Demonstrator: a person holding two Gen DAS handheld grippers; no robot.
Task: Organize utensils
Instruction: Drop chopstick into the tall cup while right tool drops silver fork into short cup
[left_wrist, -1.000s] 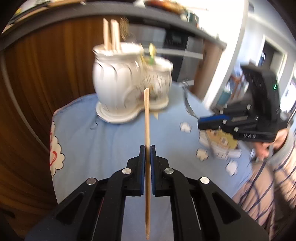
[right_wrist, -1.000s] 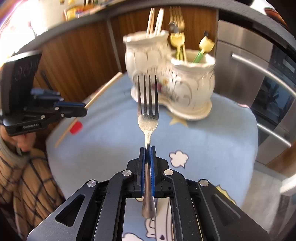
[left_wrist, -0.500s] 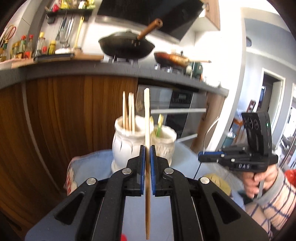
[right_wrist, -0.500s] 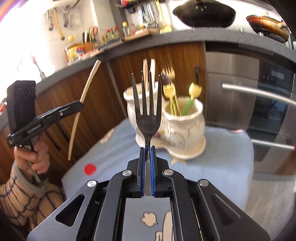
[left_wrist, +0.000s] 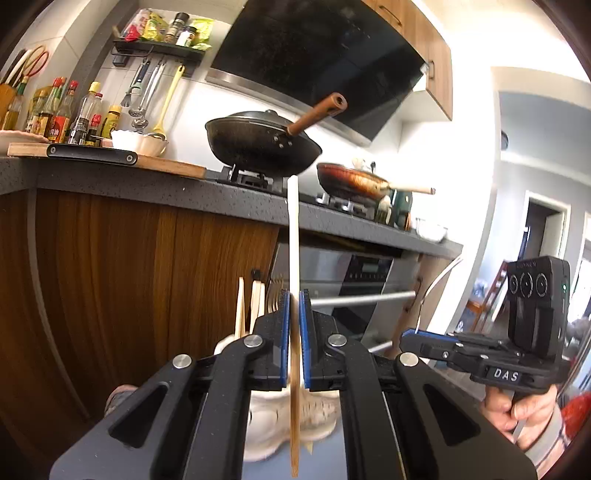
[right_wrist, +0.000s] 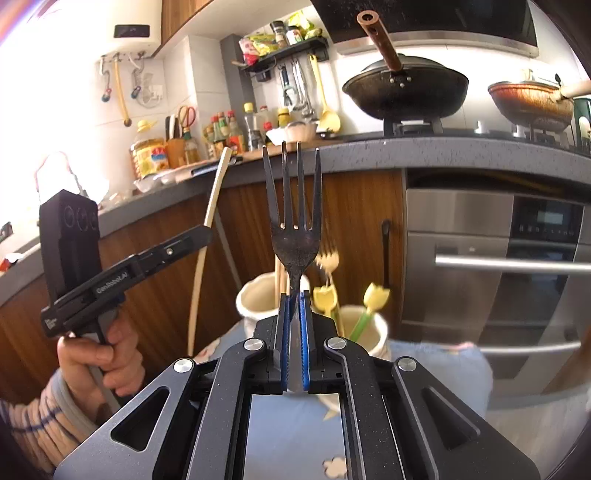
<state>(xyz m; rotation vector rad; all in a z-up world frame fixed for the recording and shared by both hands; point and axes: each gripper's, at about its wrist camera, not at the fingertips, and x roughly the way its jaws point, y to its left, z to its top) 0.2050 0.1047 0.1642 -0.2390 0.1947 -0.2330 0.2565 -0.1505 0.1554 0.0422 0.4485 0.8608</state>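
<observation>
My left gripper (left_wrist: 294, 295) clamps an upright chopstick (left_wrist: 293, 236); my right gripper (right_wrist: 294, 295) clamps a fork (right_wrist: 294, 221), tines up, near the ceramic holder (right_wrist: 258, 299).

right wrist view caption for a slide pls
Right gripper holds a fork upright above two ceramic holders.

Readable markings:

- "DAS": white capital letters on a small dark plate on the side of the black plastic hand-held right gripper (left_wrist: 417, 341), seen from the left wrist view.
- "GenRobot.AI": small pale lettering along the side bar of the black plastic hand-held left gripper (right_wrist: 203, 236), seen from the right wrist view. A smaller pale label near that bar's rear end is too small to read.
- Labels on the glass sauce bottles (left_wrist: 55, 114) on the grey stone counter: printed, illegible.
</observation>
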